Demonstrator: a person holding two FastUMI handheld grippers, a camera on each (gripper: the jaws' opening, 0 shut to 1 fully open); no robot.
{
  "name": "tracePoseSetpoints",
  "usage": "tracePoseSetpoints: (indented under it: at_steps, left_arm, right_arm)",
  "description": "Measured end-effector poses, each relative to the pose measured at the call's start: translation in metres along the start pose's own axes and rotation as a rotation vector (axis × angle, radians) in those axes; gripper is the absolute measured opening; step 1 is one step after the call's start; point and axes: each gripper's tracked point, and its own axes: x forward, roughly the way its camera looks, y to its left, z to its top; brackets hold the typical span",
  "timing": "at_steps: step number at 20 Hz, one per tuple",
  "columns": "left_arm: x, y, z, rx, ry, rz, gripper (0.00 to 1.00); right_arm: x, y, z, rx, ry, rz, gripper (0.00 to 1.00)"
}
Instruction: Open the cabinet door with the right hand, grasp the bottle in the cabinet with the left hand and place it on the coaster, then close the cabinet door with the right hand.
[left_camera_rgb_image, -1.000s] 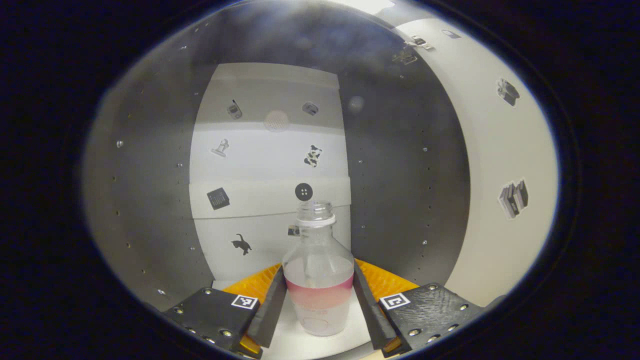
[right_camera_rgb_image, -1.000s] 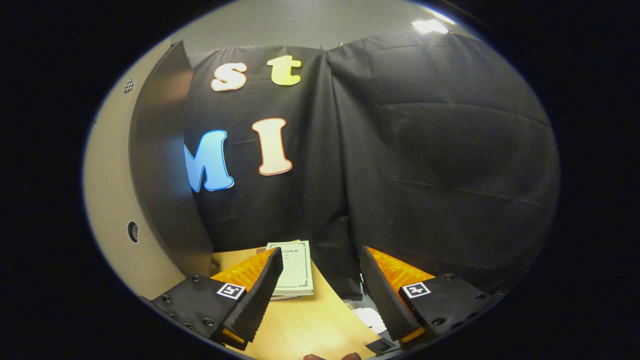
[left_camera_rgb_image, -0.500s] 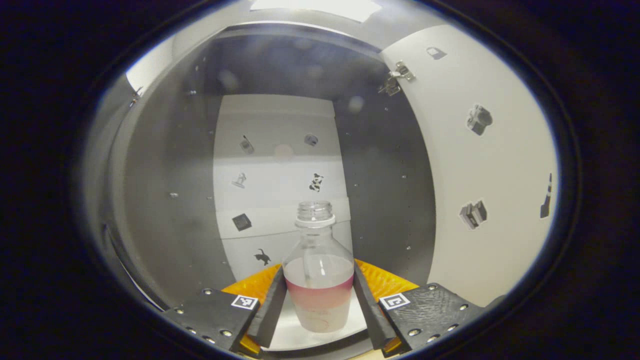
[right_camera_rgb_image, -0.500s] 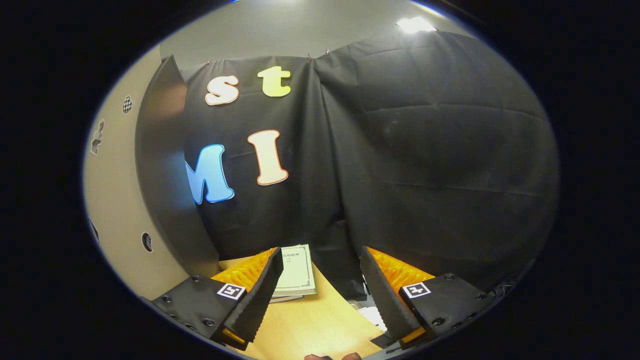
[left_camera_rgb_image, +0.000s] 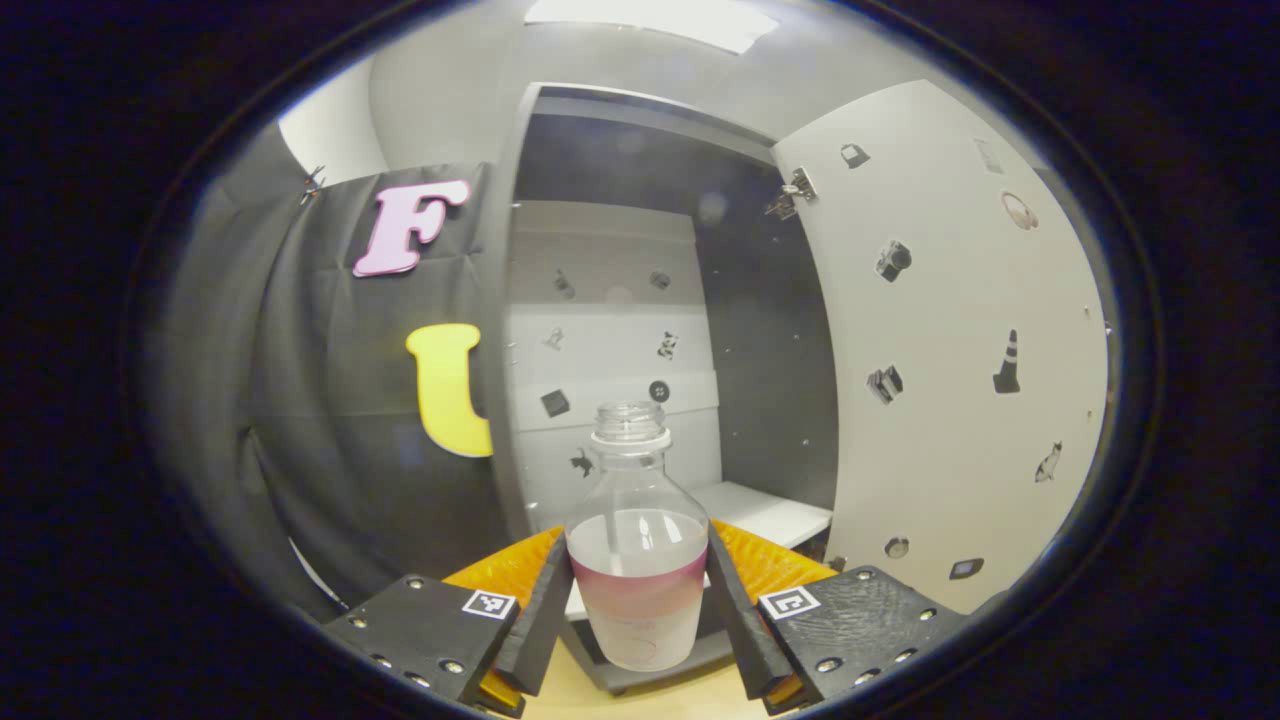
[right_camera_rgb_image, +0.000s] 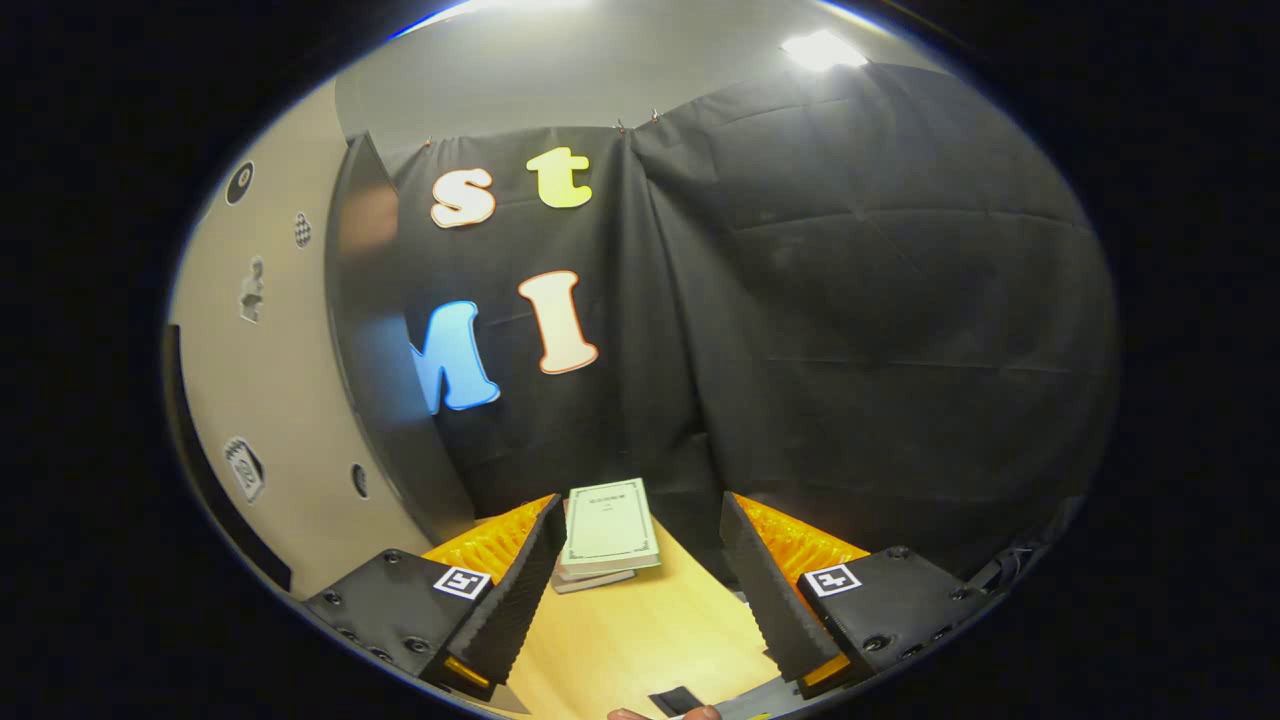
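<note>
- Clear plastic bottle (left_camera_rgb_image: 637, 540), uncapped, with a pink band round its lower body, stands upright between the fingers of the left hand-held gripper (left_camera_rgb_image: 637, 600); both press its sides, so it is gripped.
- Its long axis runs vertical, across the fingers and square to the grip.
- Behind it in the left gripper view, the dark-sided cabinet (left_camera_rgb_image: 770, 350) stands open, its pale door (left_camera_rgb_image: 960, 360) with small stickers swung out to the right; the bottle appears clear of the white shelf (left_camera_rgb_image: 765, 510).
- No coaster can be made out, so which way it lies from the bottle cannot be told; the carry must first find it.
- In the right gripper view, the right hand-held gripper (right_camera_rgb_image: 640, 580) is spread wide and holds nothing, over a light wooden surface (right_camera_rgb_image: 640, 640) with a stack of pale booklets (right_camera_rgb_image: 607, 530).
- That view has the door's edge (right_camera_rgb_image: 380, 350) at its left, near enough, I judge, for the closing push.
</note>
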Motion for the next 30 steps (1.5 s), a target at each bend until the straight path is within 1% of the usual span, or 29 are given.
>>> tracePoseSetpoints:
  at_steps: [2, 6, 8, 9, 11, 12, 13, 14, 15, 16, 18, 19, 20, 21, 22, 23, 24, 25, 26, 28, 30]
  left_arm:
    - [-0.030, 0.027, -0.018, 0.003, 0.027, 0.063, 0.73]
    - [-0.084, 0.077, -0.052, -0.025, 0.055, 0.174, 0.72]
    - [-0.113, 0.093, -0.071, -0.029, 0.020, 0.192, 0.73]
    - [-0.127, 0.102, -0.083, -0.036, 0.010, 0.203, 0.72]
    - [-0.146, 0.109, -0.118, -0.057, 0.032, 0.216, 0.73]
    - [-0.152, 0.111, -0.133, -0.067, 0.042, 0.220, 0.72]
    - [-0.156, 0.113, -0.148, -0.073, 0.046, 0.228, 0.72]
    - [-0.162, 0.115, -0.159, -0.072, 0.045, 0.242, 0.73]
    - [-0.167, 0.118, -0.170, -0.067, 0.042, 0.255, 0.72]
    - [-0.171, 0.120, -0.182, -0.062, 0.046, 0.270, 0.73]
    - [-0.172, 0.125, -0.208, -0.047, 0.061, 0.310, 0.73]
    - [-0.174, 0.129, -0.230, -0.060, 0.089, 0.342, 0.72]
    - [-0.175, 0.124, -0.253, -0.101, 0.121, 0.361, 0.73]
    - [-0.171, 0.117, -0.271, -0.122, 0.132, 0.367, 0.72]
    - [-0.170, 0.113, -0.286, -0.119, 0.145, 0.383, 0.74]
    - [-0.168, 0.107, -0.300, -0.112, 0.161, 0.390, 0.73]
    - [-0.167, 0.100, -0.312, -0.115, 0.171, 0.385, 0.72]
    - [-0.166, 0.093, -0.323, -0.125, 0.180, 0.379, 0.72]
    - [-0.164, 0.088, -0.330, -0.128, 0.188, 0.375, 0.75]
    - [-0.160, 0.082, -0.337, -0.120, 0.192, 0.359, 0.73]
    - [-0.155, 0.079, -0.346, -0.090, 0.198, 0.347, 0.73]
  right_arm:
    - [-0.012, 0.005, 0.004, 0.005, -0.012, 0.016, 0.98]
    - [-0.030, 0.012, 0.008, -0.013, -0.023, 0.024, 0.98]
    - [-0.038, 0.018, 0.009, -0.008, -0.026, 0.038, 0.98]
    - [-0.042, 0.024, 0.008, 0.000, -0.026, 0.055, 0.98]
    - [-0.051, 0.035, 0.011, 0.005, -0.027, 0.087, 0.98]
    - [-0.055, 0.036, 0.013, -0.007, -0.026, 0.094, 0.93]
    - [-0.058, 0.037, 0.014, -0.028, -0.021, 0.095, 0.98]
    - [-0.062, 0.037, 0.016, -0.052, -0.018, 0.090, 0.98]
    - [-0.068, 0.035, 0.020, -0.077, -0.020, 0.085, 0.98]
    - [-0.073, 0.035, 0.025, -0.100, -0.028, 0.079, 0.98]
    - [-0.080, 0.035, 0.034, -0.135, -0.042, 0.066, 0.98]
    - [-0.083, 0.032, 0.033, -0.138, -0.036, 0.056, 0.98]
    - [-0.084, 0.032, 0.033, -0.131, -0.026, 0.050, 0.98]
    - [-0.085, 0.031, 0.032, -0.121, -0.009, 0.046, 0.98]
    - [-0.087, 0.033, 0.031, -0.107, 0.004, 0.049, 0.98]
    - [-0.089, 0.032, 0.033, -0.093, 0.008, 0.041, 0.98]
    - [-0.090, 0.031, 0.036, -0.084, 0.009, 0.038, 0.98]
    - [-0.092, 0.033, 0.037, -0.081, 0.008, 0.038, 0.98]
    - [-0.094, 0.032, 0.038, -0.083, 0.008, 0.031, 0.98]
    - [-0.098, 0.025, 0.036, -0.083, 0.014, 0.007, 0.98]
    - [-0.102, 0.020, 0.032, -0.060, 0.032, -0.008, 0.98]
